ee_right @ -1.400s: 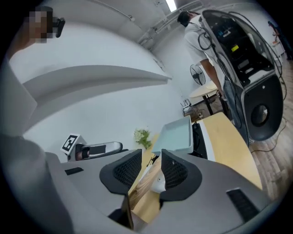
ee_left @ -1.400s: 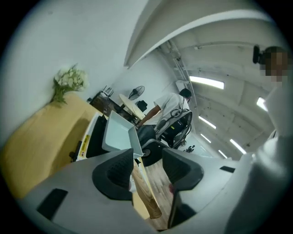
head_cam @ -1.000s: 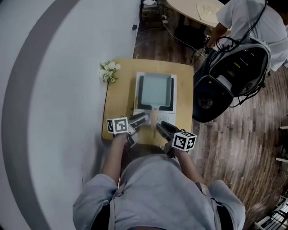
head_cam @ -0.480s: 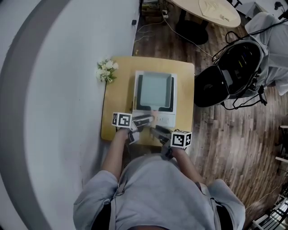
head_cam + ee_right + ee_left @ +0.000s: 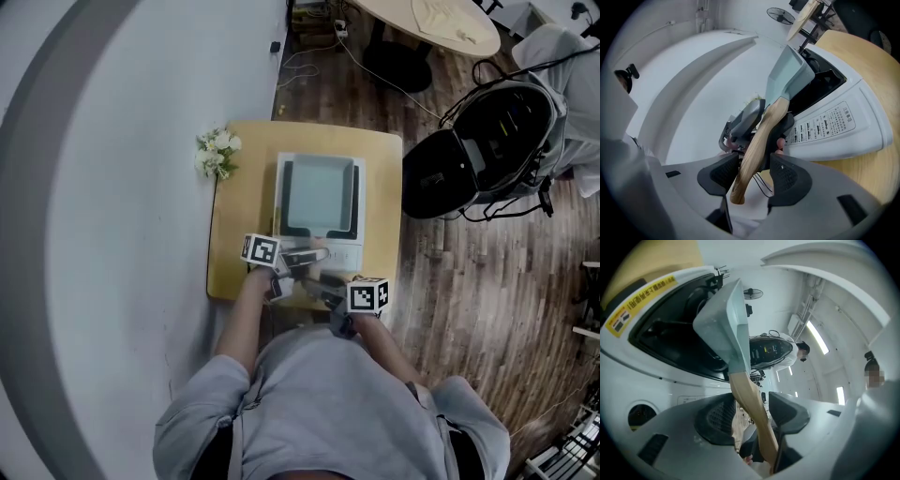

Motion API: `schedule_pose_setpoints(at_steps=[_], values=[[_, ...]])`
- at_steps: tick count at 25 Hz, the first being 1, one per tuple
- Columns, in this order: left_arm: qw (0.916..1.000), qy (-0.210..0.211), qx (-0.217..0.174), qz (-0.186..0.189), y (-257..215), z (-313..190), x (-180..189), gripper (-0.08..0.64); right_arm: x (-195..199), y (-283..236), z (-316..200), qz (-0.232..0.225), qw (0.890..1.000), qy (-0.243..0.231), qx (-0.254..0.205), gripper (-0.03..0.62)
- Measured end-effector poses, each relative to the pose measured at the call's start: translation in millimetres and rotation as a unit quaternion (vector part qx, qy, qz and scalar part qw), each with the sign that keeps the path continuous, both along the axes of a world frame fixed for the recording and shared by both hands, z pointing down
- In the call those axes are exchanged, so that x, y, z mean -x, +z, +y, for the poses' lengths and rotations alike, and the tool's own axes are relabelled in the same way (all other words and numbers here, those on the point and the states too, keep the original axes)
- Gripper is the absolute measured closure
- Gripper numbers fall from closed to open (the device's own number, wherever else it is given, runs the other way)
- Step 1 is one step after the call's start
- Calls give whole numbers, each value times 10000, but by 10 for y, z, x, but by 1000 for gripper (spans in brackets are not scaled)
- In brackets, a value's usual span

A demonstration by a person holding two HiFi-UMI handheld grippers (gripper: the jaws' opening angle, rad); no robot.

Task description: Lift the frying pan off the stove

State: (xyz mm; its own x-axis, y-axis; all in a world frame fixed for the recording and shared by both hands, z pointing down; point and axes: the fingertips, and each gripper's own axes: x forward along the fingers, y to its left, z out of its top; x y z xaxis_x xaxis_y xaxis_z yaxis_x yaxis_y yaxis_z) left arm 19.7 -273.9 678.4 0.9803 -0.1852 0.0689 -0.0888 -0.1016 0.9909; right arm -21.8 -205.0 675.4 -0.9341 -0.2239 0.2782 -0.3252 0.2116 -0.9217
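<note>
A square grey-green frying pan point(image 5: 319, 195) sits on a white induction stove point(image 5: 349, 253) on a small wooden table point(image 5: 239, 225). Its wooden handle point(image 5: 750, 399) points toward me. My left gripper point(image 5: 752, 414) reaches in from the left, open, and the handle runs between its dark pads point(image 5: 715, 418) with a gap showing. My right gripper point(image 5: 754, 177) comes from the near right, also open. The handle's end point(image 5: 757, 145) lies between its pads, loose. In the head view the left gripper point(image 5: 309, 255) and right gripper point(image 5: 323, 281) meet at the stove's front edge and hide the handle.
White flowers point(image 5: 214, 153) lie at the table's far left corner, against the curved white wall. An open black bag point(image 5: 478, 141) stands on the wooden floor to the right. Farther off are a round table point(image 5: 422, 19), cables and a person in white point(image 5: 572, 47).
Both grippers have drawn together from either side of the handle until it lies between their jaws. The right gripper swung left and nearer to me. The pan has not moved.
</note>
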Motion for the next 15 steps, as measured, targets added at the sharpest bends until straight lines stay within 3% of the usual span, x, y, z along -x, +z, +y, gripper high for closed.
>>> schedule_pose_setpoints(at_steps=[4,6,15], values=[[9996,198,-80,-174,15,17,-94,354,11,-30,6,-88,9999,-44,49,400],[9993,262,-99,-253,23,19,-120,379,17,-62,-10,-123,9999,-73,3,432],[9988,185,-165,-428,56,-12,-85,393,51,-40,-40,-165,9998,-114,-65,440]])
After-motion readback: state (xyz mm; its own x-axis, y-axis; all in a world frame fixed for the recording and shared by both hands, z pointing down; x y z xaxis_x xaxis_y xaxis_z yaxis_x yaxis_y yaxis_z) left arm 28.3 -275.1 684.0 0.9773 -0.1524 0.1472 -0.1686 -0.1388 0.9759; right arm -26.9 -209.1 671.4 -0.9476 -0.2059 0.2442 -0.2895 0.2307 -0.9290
